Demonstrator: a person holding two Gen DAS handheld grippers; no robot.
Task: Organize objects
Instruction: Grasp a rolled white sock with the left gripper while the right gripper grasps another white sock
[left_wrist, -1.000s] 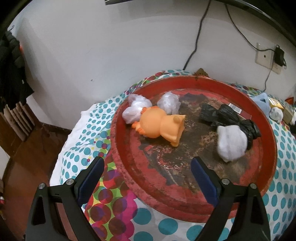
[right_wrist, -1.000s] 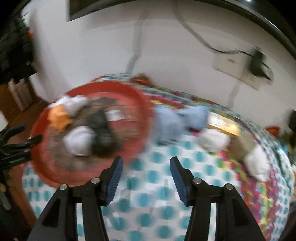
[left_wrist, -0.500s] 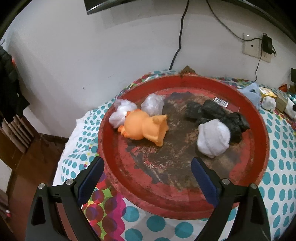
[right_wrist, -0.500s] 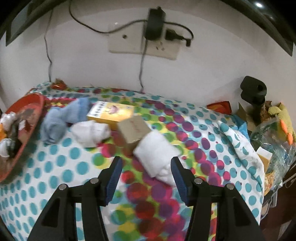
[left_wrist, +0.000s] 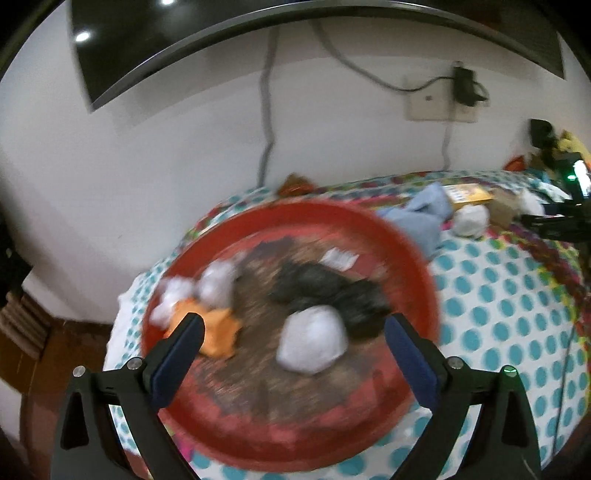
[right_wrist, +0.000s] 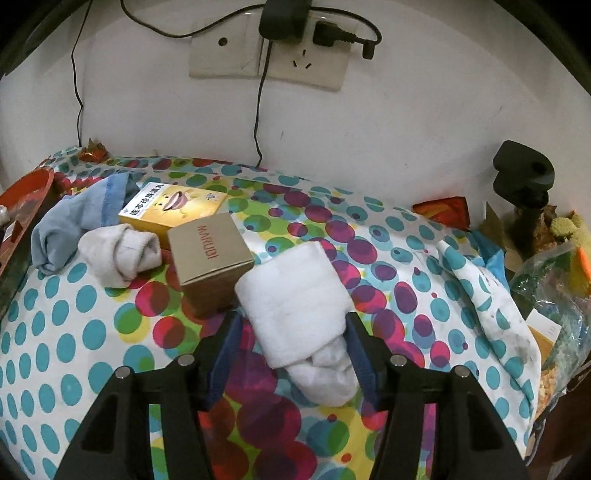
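Left wrist view: angled down over red tray (left_wrist: 413, 258), fairly near, facing wall. Right wrist view: close above white cloth (right_wrist: 295, 295), same wall behind. Shared: yellow box (left_wrist: 469, 194) (right_wrist: 173, 206), blue cloth (left_wrist: 417, 221) (right_wrist: 74, 218).

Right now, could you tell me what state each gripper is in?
Left gripper: jaws opening wide, holding nothing.
Right gripper: jaws opening, white rolled cloth between them, not gripped.

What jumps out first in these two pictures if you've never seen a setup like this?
Probably the big red tray on the polka-dot tablecloth, holding white bundles, crumpled black bags and an orange toy. In the other view, a folded white cloth lies between the opening jaws of the right gripper, beside a tan box.
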